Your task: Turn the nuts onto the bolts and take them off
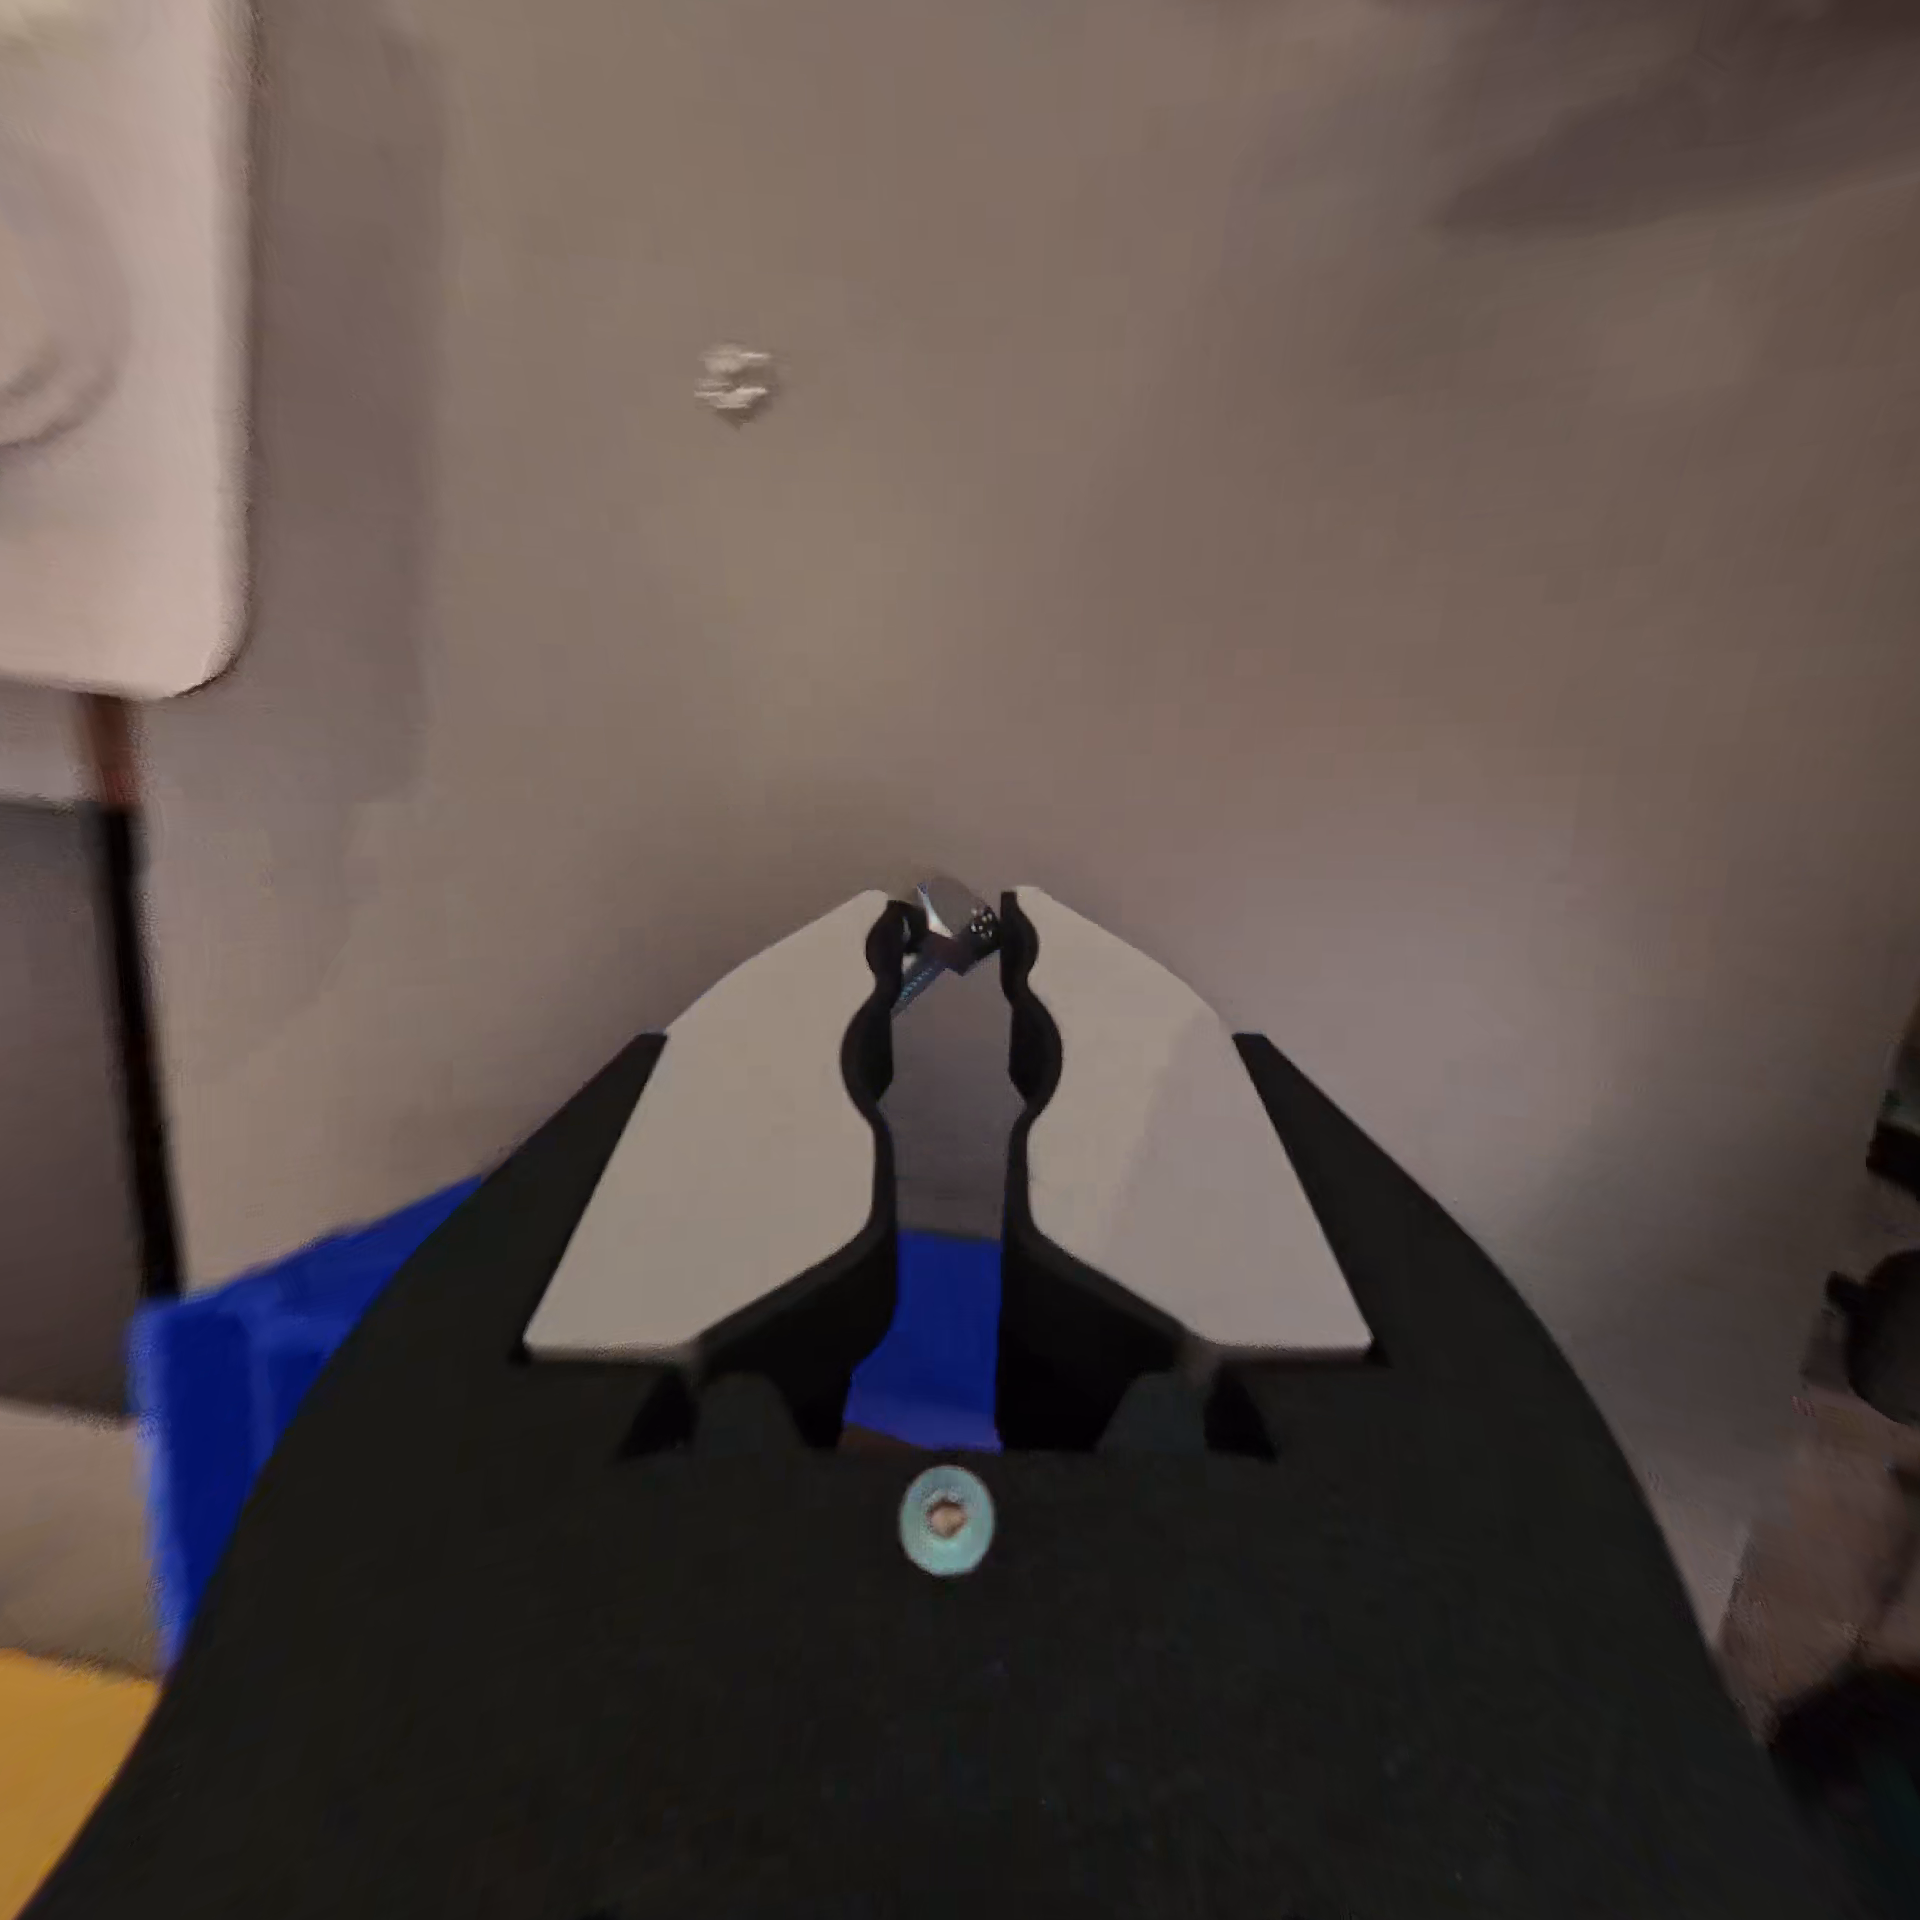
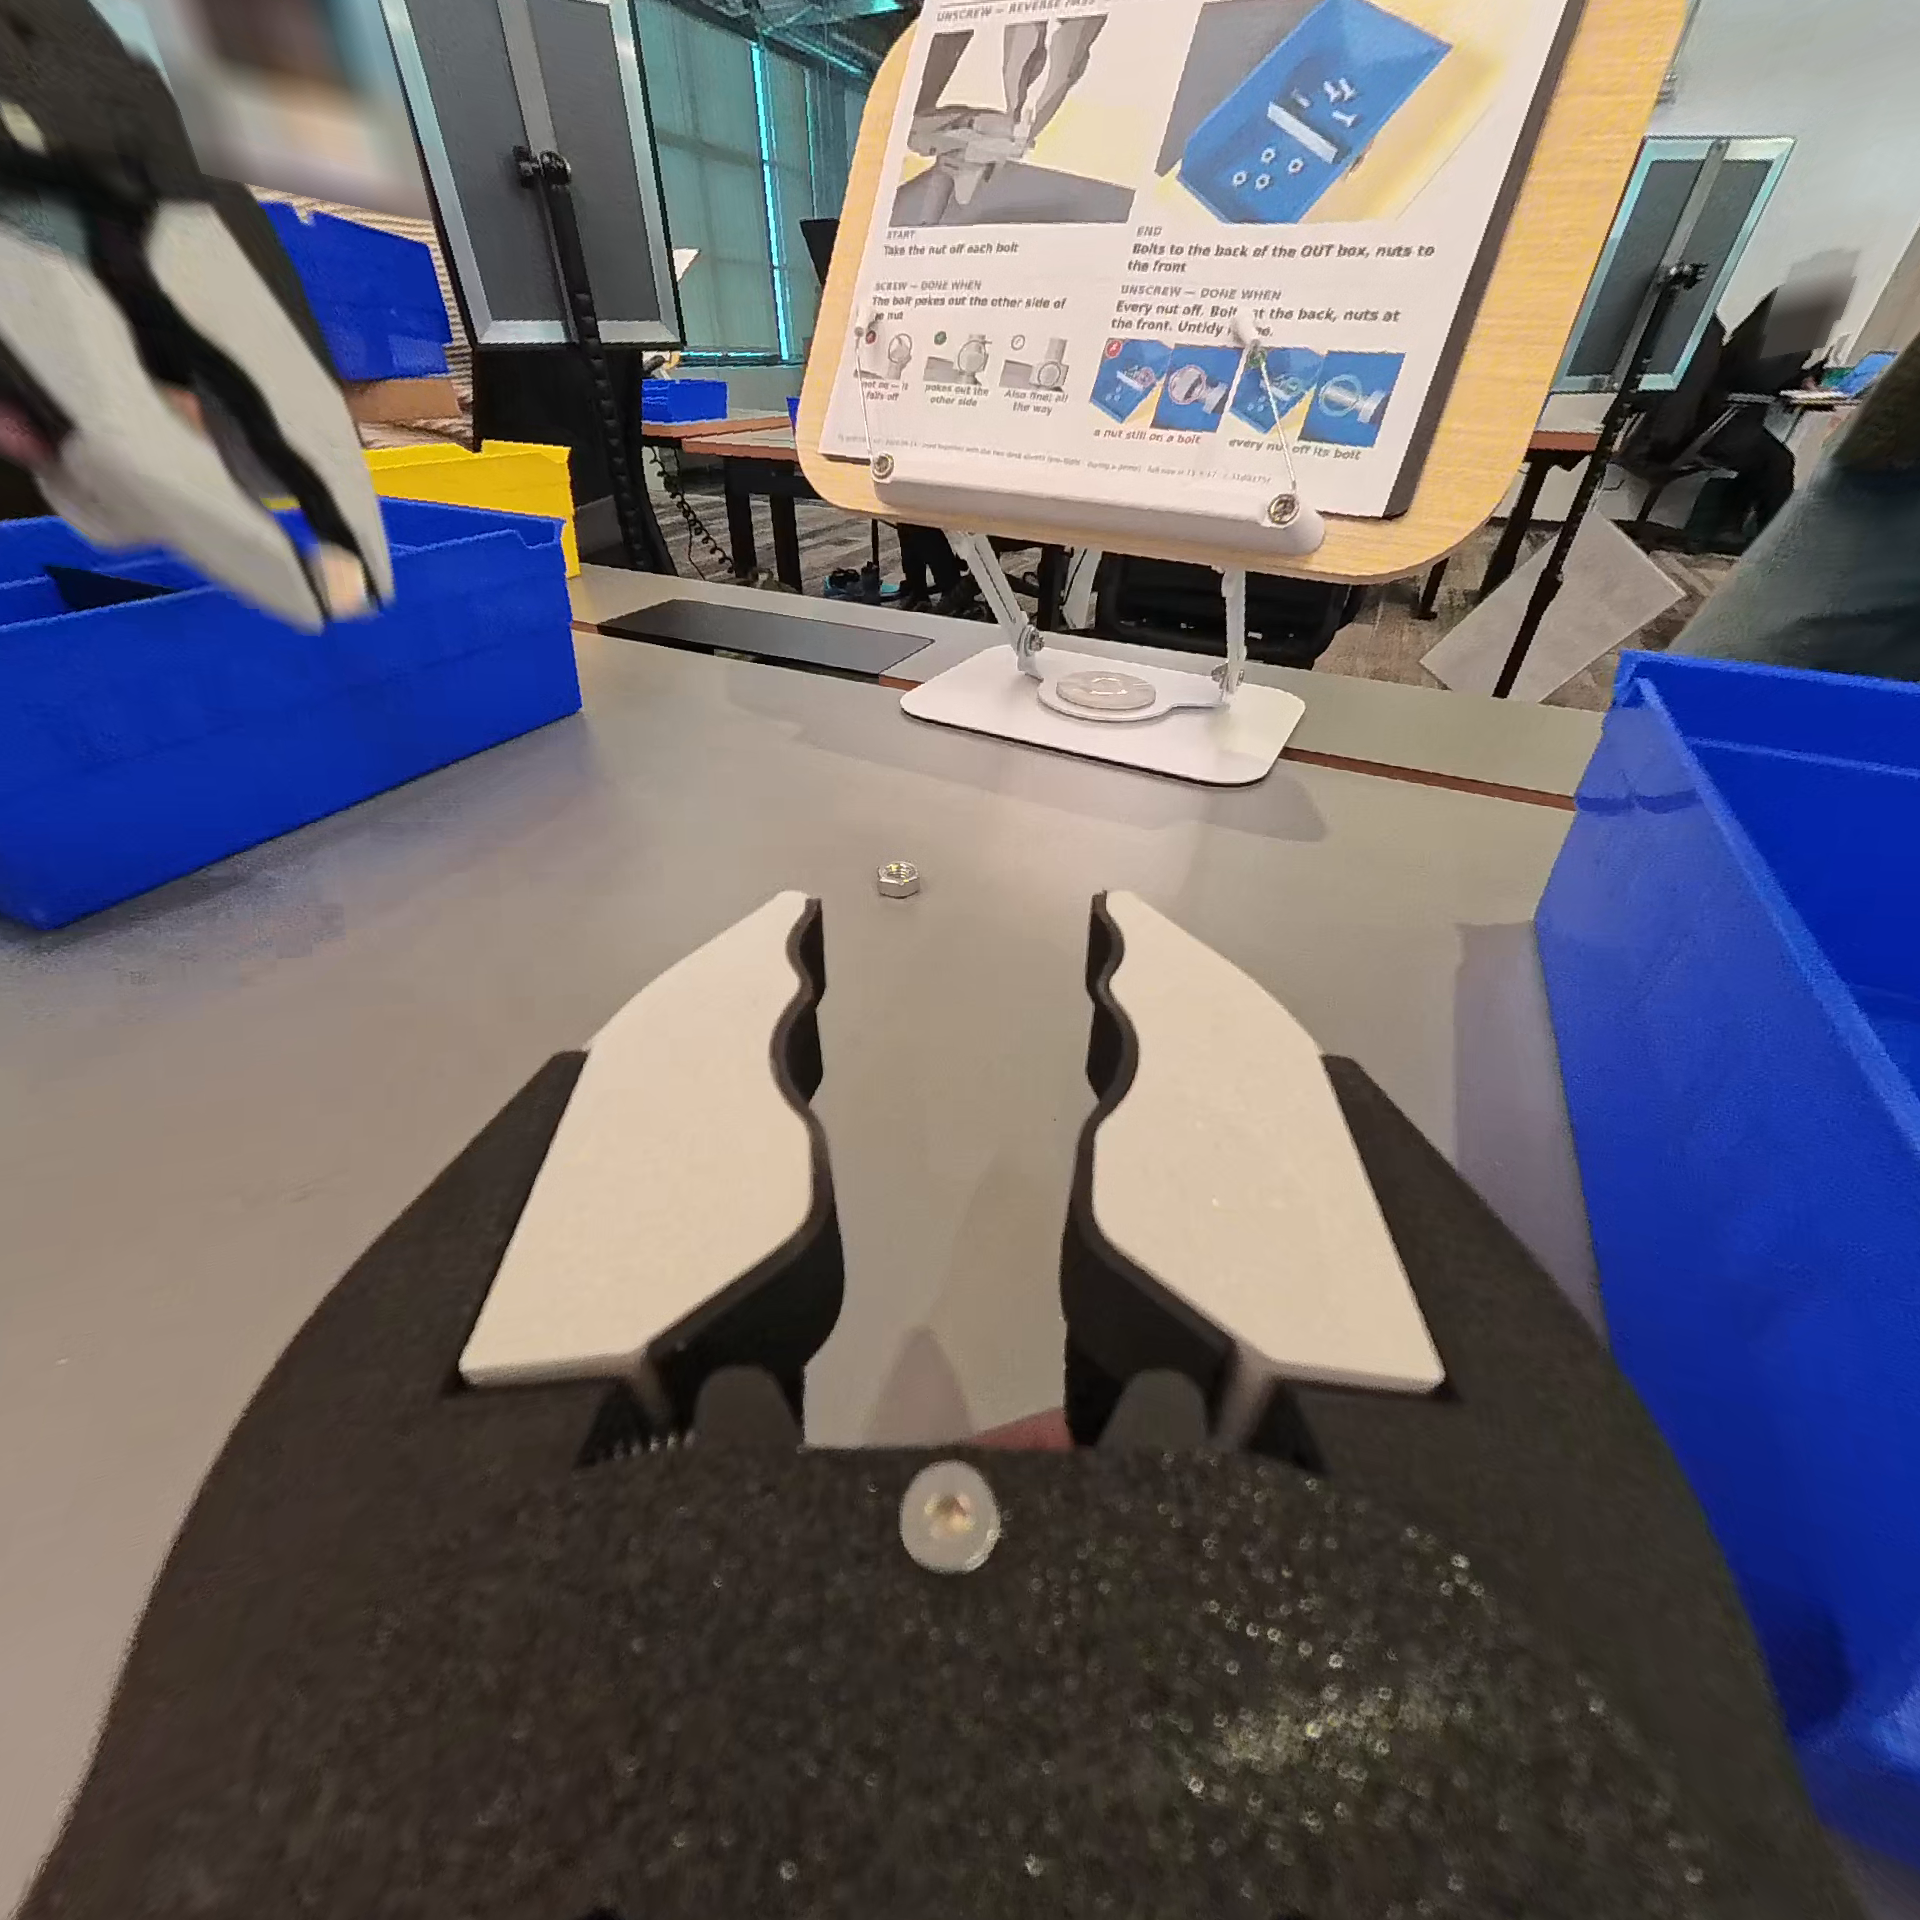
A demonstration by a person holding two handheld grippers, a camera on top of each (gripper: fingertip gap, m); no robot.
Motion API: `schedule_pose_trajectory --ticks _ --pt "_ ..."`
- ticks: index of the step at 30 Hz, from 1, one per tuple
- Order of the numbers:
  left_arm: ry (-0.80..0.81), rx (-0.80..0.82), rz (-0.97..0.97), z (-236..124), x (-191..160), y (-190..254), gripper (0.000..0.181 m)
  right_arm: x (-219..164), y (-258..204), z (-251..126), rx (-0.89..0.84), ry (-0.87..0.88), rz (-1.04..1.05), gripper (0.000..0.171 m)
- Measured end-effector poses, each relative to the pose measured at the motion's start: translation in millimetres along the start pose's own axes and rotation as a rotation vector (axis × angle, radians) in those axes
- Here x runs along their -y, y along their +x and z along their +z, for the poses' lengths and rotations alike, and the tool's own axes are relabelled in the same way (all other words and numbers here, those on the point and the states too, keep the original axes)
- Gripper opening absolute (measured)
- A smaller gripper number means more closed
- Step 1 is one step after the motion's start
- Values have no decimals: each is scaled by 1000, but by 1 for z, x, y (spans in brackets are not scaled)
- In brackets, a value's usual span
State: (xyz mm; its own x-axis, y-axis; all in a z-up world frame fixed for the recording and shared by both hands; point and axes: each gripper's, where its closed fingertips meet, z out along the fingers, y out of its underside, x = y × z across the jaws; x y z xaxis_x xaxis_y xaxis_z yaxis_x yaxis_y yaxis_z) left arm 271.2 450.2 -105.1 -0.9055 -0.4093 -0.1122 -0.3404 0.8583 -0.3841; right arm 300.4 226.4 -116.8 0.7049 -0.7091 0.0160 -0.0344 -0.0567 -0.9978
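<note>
In the left wrist view my left gripper [image 1: 948, 925] is shut on a small silver bolt [image 1: 951, 935]; its hex head sits between the fingertips and the threaded shank slants down to the left. It is held above the grey table [image 1: 1143, 520]. A blurred pale speck [image 1: 736, 382] lies on the table farther off. In the right wrist view my right gripper [image 2: 954, 914] is open and empty, low over the table. A silver hex nut [image 2: 900, 878] lies flat on the table just ahead of the fingertips, slightly left of centre. The left gripper [image 2: 338, 587] also shows there at the upper left, blurred, above a blue bin.
A blue bin [image 2: 260, 686] stands at the left and another blue bin [image 2: 1714, 1039] at the right. A yellow bin [image 2: 488, 478] is behind the left one. An instruction sheet on a white stand [image 2: 1112, 717] is at the table's far edge. A person's sleeve [image 2: 1818, 561] shows far right. There is about 25 cm between the tips of the two grippers.
</note>
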Motion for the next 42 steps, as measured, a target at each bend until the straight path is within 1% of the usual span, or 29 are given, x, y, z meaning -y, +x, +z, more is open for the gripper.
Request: schedule_pose_trajectory --ticks 2,4,7,11,14,19,21,22,23,24,25,26,27,28,30,31,32,34,35,38,40,42 --pt "-56 -98 47 37 7 29 17 1 0 -1 -3 7 -1 48" --pt "-110 -150 75 67 7 44 17 2 0 -1 -4 14 0 48" --pt "-160 -166 107 90 5 50 17 2 1 -2 -6 17 -1 48" --pt "-144 -218 137 99 11 60 17 2 0 -1 -6 16 -4 48" --pt "-174 -219 176 106 6 65 18 2 0 -1 -6 15 -4 48" --pt "-139 -223 159 113 5 77 19 2 0 0 -5 14 -3 48" --pt "-109 -204 86 109 6 81 39 2 0 0 -4 12 -2 48" --pt "-81 -198 36 104 6 85 41 2 0 0 -3 11 -1 48" --pt "-40 -179 -12 100 8 89 42 2 0 0 -2 11 0 48" --pt "-1 -157 -53 95 9 94 48 2 0 0 -1 11 0 48" --pt "35 -106 -105 91 9 95 50 2 0 0 0 11 1 48" --pt "65 -38 -178 88 8 92 52 2 0 1 1 9 1 48" --pt "95 12 -266 87 7 93 61 1 0 1 3 6 0 48" --pt "118 59 -358 88 6 93 61 1 -1 1 4 4 0 48" --pt "145 183 -508 93 2 87 55 1 -1 2 5 0 -1 48" --pt "163 212 -571 95 1 86 45 1 -1 2 5 -1 -1 48" --pt "178 230 -622 97 2 86 41 0 -1 2 7 -2 -2 48" --pt "197 294 -677 99 2 78 41 1 -1 2 7 0 -1 48" --pt "190 334 -677 99 1 73 44 1 -1 2 7 3 0 48" --pt "116 385 -659 106 -3 66 52 2 -1 2 7 6 3 48" --pt "89 415 -640 109 -6 65 50 2 0 2 6 6 4 48" --pt "69 445 -630 105 -13 63 49 2 0 2 7 7 5 48"
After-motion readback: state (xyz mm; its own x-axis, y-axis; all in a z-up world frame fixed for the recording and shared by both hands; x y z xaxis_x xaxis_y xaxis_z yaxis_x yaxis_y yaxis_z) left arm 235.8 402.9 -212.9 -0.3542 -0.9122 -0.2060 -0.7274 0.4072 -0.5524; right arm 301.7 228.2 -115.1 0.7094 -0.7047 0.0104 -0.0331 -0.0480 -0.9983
